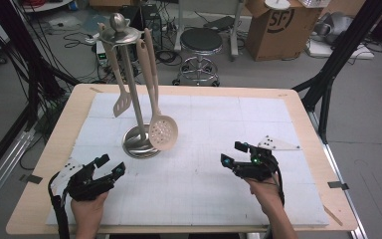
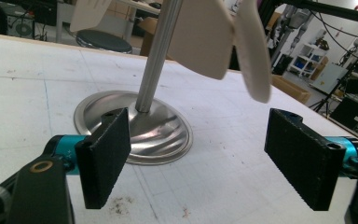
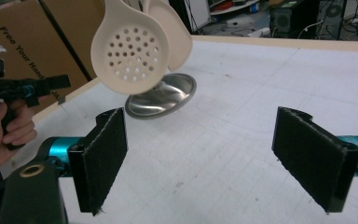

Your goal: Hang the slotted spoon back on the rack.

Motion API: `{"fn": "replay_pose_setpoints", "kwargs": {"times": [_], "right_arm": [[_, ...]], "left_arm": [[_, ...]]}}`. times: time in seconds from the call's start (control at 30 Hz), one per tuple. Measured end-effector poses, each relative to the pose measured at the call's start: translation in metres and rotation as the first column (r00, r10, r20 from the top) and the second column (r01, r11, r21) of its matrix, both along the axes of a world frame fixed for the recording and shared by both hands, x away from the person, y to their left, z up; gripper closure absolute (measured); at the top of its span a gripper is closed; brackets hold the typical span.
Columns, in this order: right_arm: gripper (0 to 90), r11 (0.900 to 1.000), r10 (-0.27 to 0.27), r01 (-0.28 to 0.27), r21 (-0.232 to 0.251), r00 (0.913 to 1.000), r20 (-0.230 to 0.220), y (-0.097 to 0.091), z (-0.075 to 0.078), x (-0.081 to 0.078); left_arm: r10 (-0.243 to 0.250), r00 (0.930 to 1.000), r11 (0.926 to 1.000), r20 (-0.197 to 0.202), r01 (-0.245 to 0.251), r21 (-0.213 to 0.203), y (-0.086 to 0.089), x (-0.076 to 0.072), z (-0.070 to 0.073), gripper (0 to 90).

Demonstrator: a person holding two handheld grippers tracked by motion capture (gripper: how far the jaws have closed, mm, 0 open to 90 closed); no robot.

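Note:
A steel utensil stand (image 1: 140,144) rises from a round base on the white mat, left of centre. From its top hang a beige slotted turner (image 1: 122,104) and a beige perforated skimmer (image 1: 162,132). My left gripper (image 1: 110,164) sits low at the front left, open and empty, pointing at the stand's base (image 2: 135,126). Its jaws (image 2: 205,163) stand wide apart. At the front right, my right gripper (image 1: 232,153) is open and empty, aimed left toward the skimmer (image 3: 133,58) and the base (image 3: 163,98). Between its jaws (image 3: 209,158) lies bare mat.
The white mat (image 1: 219,119) covers most of a wooden table (image 1: 298,107). Beyond the far edge are a round stool (image 1: 200,42), a cardboard box (image 1: 278,27) and floor cables. Black frame legs (image 1: 335,59) stand at both sides.

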State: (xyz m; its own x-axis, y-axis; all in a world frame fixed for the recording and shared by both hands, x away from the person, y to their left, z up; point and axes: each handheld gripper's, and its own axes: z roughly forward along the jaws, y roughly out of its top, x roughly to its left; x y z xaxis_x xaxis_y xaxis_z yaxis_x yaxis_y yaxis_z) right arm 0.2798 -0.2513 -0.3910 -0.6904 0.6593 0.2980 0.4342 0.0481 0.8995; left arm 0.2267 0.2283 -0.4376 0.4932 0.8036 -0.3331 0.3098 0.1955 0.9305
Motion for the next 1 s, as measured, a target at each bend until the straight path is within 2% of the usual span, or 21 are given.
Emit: {"fn": "replay_pose_setpoints", "kwargs": {"times": [0.23, 0.4, 0.6, 0.87, 1.0], "right_arm": [[16.0, 0.9998, -0.018, 0.018, -0.009, 0.9995, -0.024, -0.007, -0.011, -0.004], [15.9, 0.9991, -0.042, 0.041, -0.008, 0.9987, -0.028, -0.013, -0.016, -0.009], [14.9, 0.9974, -0.069, 0.068, -0.023, 0.9961, -0.054, -0.020, -0.031, -0.015], [14.2, 0.9957, -0.093, 0.092, -0.011, 0.9945, -0.049, -0.027, -0.034, -0.021], [14.0, 0.9947, -0.103, 0.103, -0.004, 0.9935, -0.050, -0.029, -0.034, -0.023]], "left_arm": [[-0.028, 0.9996, 0.9996, -0.004, 0.028, -0.006, -0.003, 0.001, -0.001, 23.0], [-0.049, 0.9987, 0.9984, -0.015, 0.048, -0.029, -0.004, 0.003, -0.003, 22.9], [-0.070, 0.9975, 0.9973, -0.013, 0.070, -0.023, -0.008, 0.004, -0.004, 22.7], [-0.096, 0.9952, 0.9954, -0.018, 0.096, -0.001, -0.016, 0.006, -0.004, 22.5], [-0.100, 0.9948, 0.9949, -0.018, 0.100, -0.011, -0.018, 0.005, -0.004, 22.5]]}}
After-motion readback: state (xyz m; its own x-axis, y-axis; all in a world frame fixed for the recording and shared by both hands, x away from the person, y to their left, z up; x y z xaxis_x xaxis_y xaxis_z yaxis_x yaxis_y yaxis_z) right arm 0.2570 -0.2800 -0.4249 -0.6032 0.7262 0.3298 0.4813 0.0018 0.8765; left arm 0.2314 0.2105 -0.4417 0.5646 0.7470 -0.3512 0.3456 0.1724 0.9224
